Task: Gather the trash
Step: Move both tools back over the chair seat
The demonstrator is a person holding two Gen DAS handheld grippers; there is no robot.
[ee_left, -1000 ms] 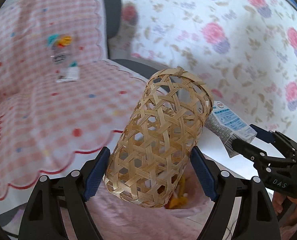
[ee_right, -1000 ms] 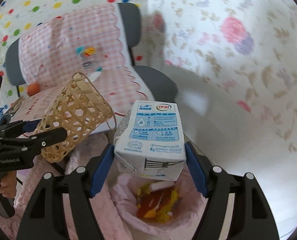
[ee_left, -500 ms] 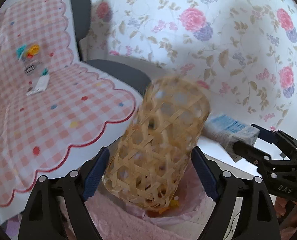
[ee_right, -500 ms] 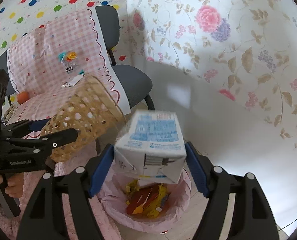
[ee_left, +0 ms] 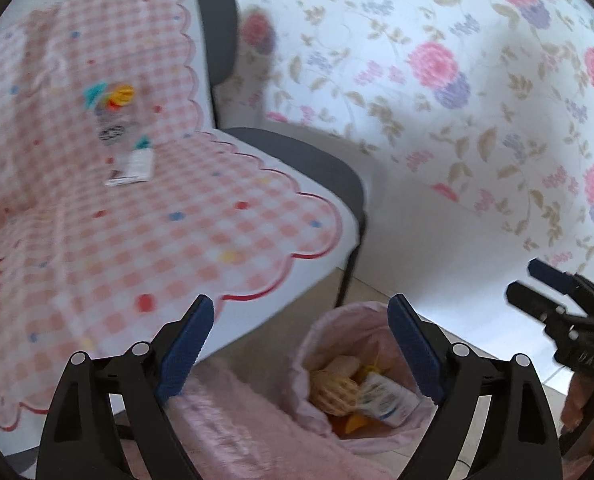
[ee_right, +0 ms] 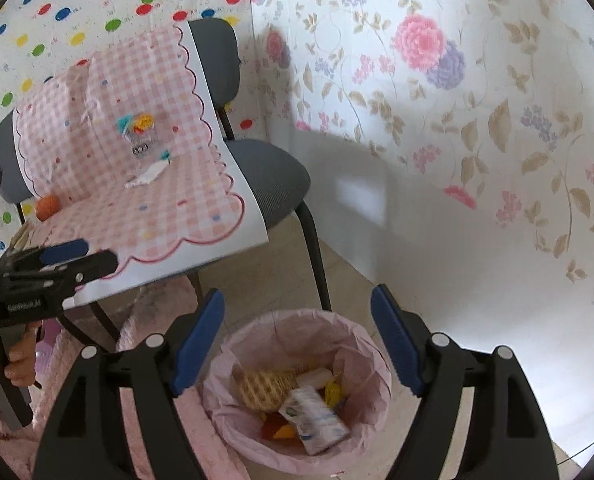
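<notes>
A bin with a pink liner (ee_right: 297,392) stands on the floor below both grippers; it also shows in the left wrist view (ee_left: 361,376). In it lie the woven bamboo basket (ee_right: 263,388), the milk carton (ee_right: 315,420) and yellow and red scraps. In the left wrist view the basket (ee_left: 331,390) and carton (ee_left: 385,404) show too. My left gripper (ee_left: 301,340) is open and empty above the bin's left side. My right gripper (ee_right: 297,336) is open and empty above the bin.
A grey chair (ee_right: 273,160) draped with a pink checked cloth (ee_right: 149,184) stands left of the bin, holding a clear packet (ee_right: 141,136), a white wrapper (ee_right: 149,174) and an orange ball (ee_right: 47,206). A floral wall (ee_right: 457,120) is behind. A pink fuzzy rug (ee_left: 249,432) lies at lower left.
Both grippers opened. The bamboo basket dropped from my left gripper and the milk carton from my right; both now lie in the bin.
</notes>
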